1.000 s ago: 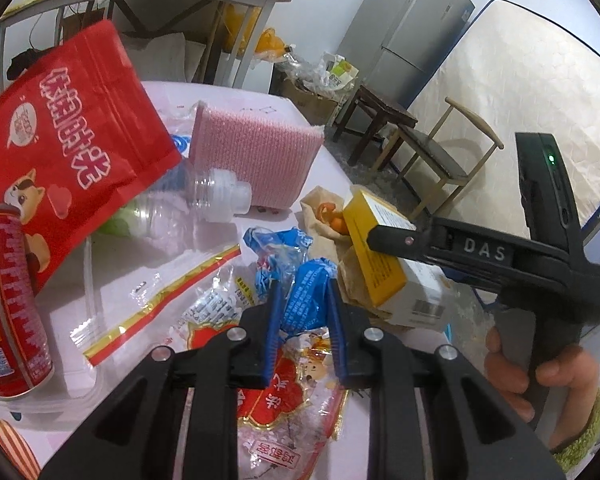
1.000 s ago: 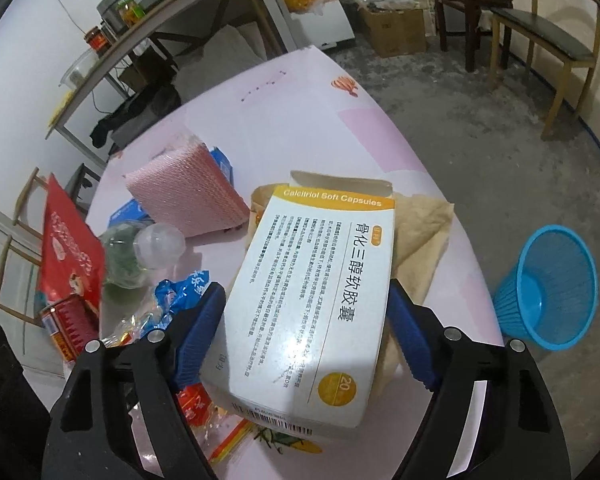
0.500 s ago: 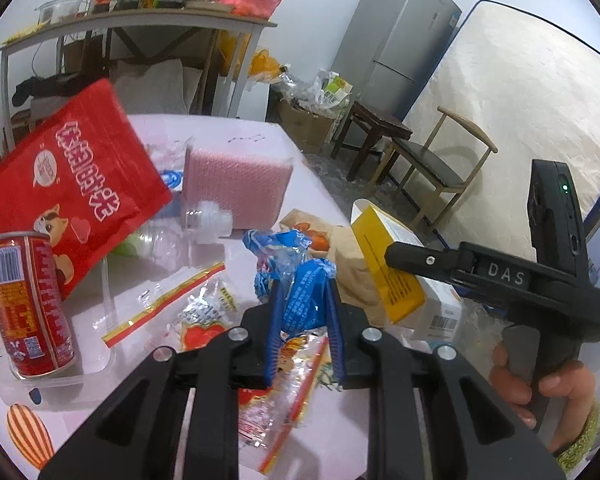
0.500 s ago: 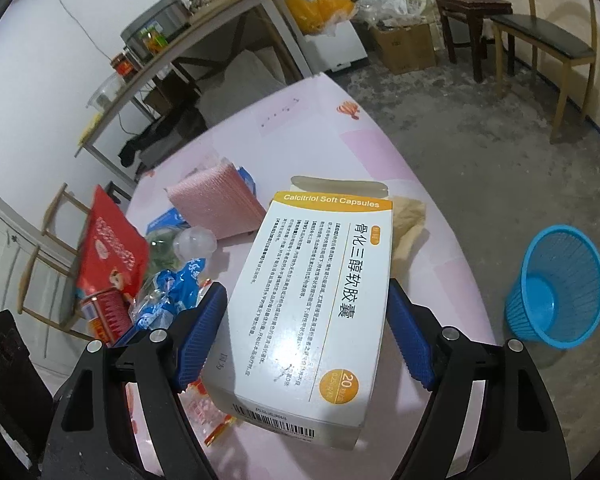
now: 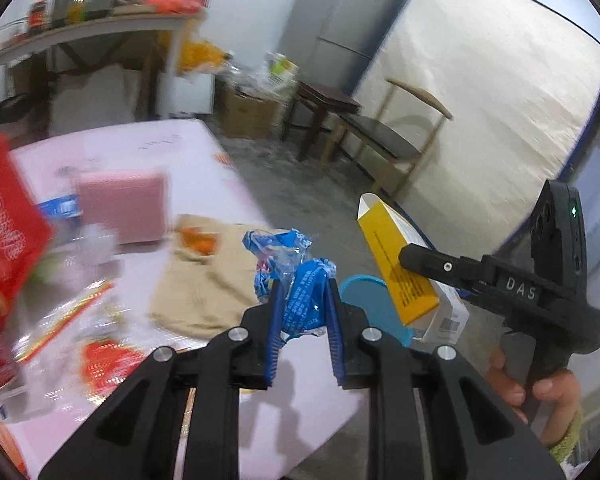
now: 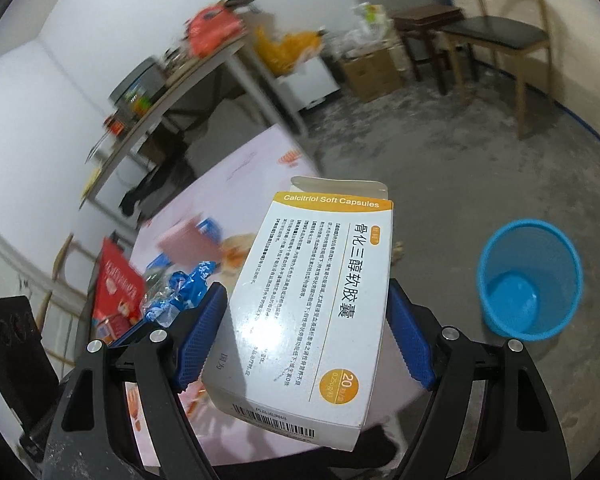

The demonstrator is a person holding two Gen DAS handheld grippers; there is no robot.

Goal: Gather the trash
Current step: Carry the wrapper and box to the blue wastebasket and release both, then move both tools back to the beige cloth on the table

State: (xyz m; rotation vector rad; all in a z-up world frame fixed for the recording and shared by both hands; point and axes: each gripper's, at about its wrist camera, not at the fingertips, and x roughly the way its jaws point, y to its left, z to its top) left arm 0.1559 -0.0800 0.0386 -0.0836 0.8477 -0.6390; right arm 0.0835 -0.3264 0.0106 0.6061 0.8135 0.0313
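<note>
A crumpled blue plastic wrapper (image 5: 304, 296) is clenched in the left gripper (image 5: 302, 332), a white-and-yellow cardboard medicine box (image 6: 312, 304) in the right gripper (image 6: 300, 344), both short of the round blue mesh wastebasket (image 6: 530, 284); release should be delayed until each is directly above it.

Glossy cardboard medicine box (image 6: 316, 304), crinkly shiny plastic wrapper (image 5: 300, 280), plastic mesh bin (image 6: 530, 280).

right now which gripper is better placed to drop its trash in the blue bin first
Right, probably. The right gripper holds the capsule box beyond the table edge, with the blue bin open on the floor just beside it. The left gripper holds its blue wrapper nearer the table.
</note>
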